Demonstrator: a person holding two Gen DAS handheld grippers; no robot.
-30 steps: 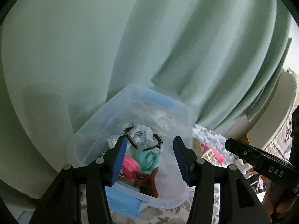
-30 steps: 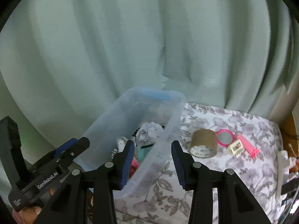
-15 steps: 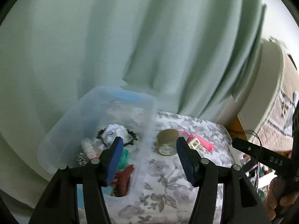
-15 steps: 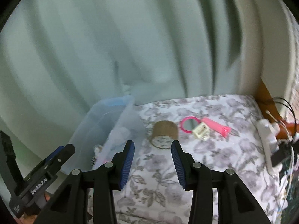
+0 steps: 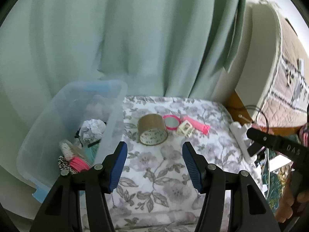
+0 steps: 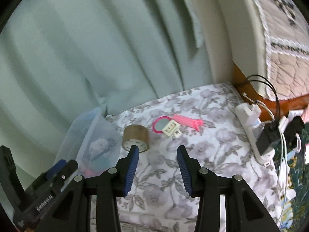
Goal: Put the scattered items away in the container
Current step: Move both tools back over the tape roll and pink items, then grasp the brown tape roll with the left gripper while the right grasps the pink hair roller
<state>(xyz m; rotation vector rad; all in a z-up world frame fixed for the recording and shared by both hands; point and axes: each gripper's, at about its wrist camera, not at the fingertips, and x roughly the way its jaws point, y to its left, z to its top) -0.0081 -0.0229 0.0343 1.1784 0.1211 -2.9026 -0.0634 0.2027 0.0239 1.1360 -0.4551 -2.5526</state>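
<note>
A clear plastic bin [image 5: 114, 104] with blue handles stands at the left of the floral cloth; it also shows in the right wrist view [image 6: 85, 131]. It holds crumpled paper [image 5: 91, 128], pink cord and other small items. On the cloth lie a brown tape roll [image 5: 152, 129] [image 6: 136, 138], a pink hand mirror [image 5: 171, 121] [image 6: 161, 124], a cream plug adapter [image 5: 185, 128] [image 6: 171, 130] and a pink comb [image 5: 197, 125] [image 6: 188, 121]. My left gripper [image 5: 154, 152] is open and empty, above the cloth near the bin's right wall. My right gripper [image 6: 158, 155] is open and empty, short of the tape roll.
A green curtain [image 5: 135, 38] hangs behind the table. A white power strip [image 6: 253, 127] with plugs and cables lies at the right edge. A quilted bed [image 6: 280, 38] and wooden frame stand at the far right.
Both grippers have swung right, away from over the bin, toward the tape roll, mirror, adapter and comb. Both stay open and empty.
</note>
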